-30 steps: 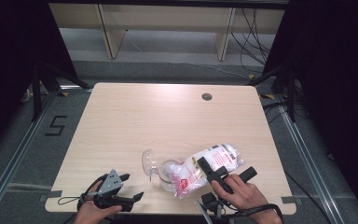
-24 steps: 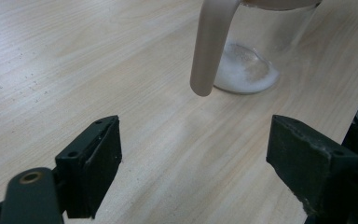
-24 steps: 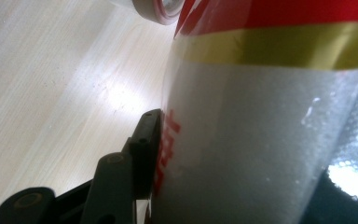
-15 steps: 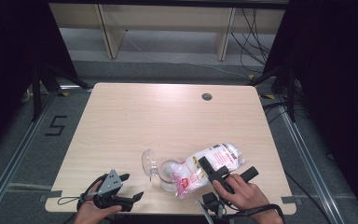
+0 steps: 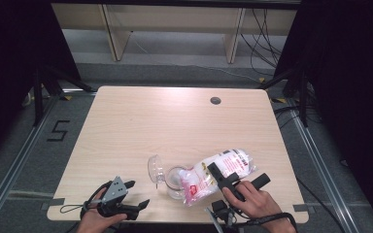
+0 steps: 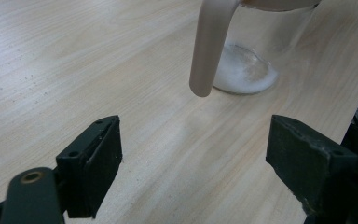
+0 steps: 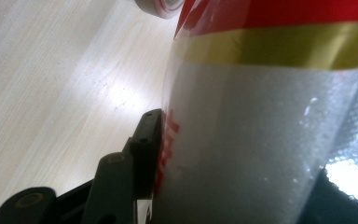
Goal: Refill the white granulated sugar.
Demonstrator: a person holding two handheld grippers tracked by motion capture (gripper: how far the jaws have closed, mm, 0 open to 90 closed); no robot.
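Right gripper [image 5: 233,178] low at near table [image 5: 175,116] edge, clamped on bag [image 5: 218,172]; bag tilted, long axis diagonal, mouth down-left over jar [image 5: 175,179]. Left gripper [image 5: 132,194] parted, nothing inside.

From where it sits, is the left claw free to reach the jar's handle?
Probably yes. The left claw stands open with bare table between it and the jar; the handle hangs straight ahead, unobstructed. The bag in the right claw leans in from the jar's far side.
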